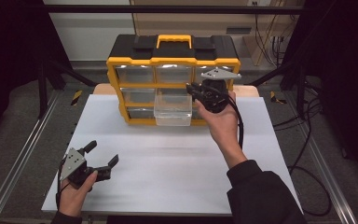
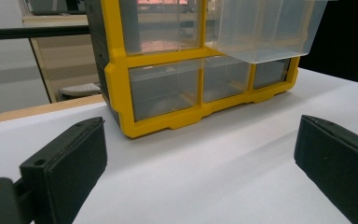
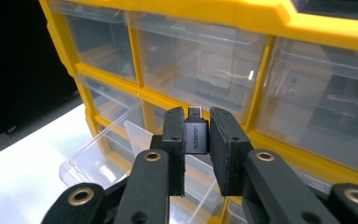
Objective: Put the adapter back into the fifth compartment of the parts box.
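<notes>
A small dark-grey UGREEN adapter (image 3: 196, 136), metal plug tip upward, sits at the centre of the right gripper view, pinched between the closed jaws of the right gripper (image 3: 196, 140), above the pulled-out clear drawer (image 1: 172, 108) in the middle of the high view. That drawer juts from the yellow-and-black drawer organizer (image 1: 172, 60) at the top centre of the white table (image 1: 168, 163). In the lower left of the high view, the left gripper (image 1: 103, 156) rests with its jaws spread wide and empty.
</notes>
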The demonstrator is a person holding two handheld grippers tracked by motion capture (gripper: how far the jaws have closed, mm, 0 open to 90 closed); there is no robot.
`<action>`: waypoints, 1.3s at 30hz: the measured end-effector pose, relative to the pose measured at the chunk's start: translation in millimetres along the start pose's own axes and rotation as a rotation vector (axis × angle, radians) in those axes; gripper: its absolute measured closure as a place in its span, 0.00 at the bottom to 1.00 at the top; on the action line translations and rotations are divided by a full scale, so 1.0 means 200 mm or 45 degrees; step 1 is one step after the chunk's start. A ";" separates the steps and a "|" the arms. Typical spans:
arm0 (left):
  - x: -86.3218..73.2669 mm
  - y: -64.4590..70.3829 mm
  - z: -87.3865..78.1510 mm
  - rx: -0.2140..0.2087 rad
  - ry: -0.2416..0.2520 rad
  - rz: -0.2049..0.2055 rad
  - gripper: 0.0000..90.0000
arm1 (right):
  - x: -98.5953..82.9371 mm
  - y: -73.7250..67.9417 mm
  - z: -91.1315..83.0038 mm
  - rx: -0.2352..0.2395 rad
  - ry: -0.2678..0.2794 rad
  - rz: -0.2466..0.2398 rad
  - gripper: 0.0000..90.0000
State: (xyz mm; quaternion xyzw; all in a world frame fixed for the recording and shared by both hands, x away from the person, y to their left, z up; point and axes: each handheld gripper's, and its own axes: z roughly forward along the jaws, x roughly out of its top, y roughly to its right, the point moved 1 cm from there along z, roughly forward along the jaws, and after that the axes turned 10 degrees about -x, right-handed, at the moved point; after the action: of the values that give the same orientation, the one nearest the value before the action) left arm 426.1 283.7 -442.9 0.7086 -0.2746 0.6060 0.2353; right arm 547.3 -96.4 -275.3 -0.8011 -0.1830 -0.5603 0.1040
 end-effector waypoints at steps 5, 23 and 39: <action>0.00 -0.01 -0.01 0.011 0.010 -0.027 0.03 | -0.03 -0.02 0.02 -0.004 -0.006 0.019 0.85; -0.01 -0.05 -0.04 0.054 0.024 -0.075 0.03 | -0.04 -0.07 0.04 0.055 -0.035 0.048 0.85; -0.01 -0.04 -0.03 0.040 0.019 -0.081 0.03 | 0.00 -0.12 0.06 0.073 -0.051 0.024 0.85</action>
State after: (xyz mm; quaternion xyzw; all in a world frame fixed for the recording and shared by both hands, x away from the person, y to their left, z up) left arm 426.9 294.6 -443.7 0.7160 -0.2406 0.6076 0.2454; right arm 547.0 -69.9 -281.1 -0.8106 -0.1934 -0.5376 0.1284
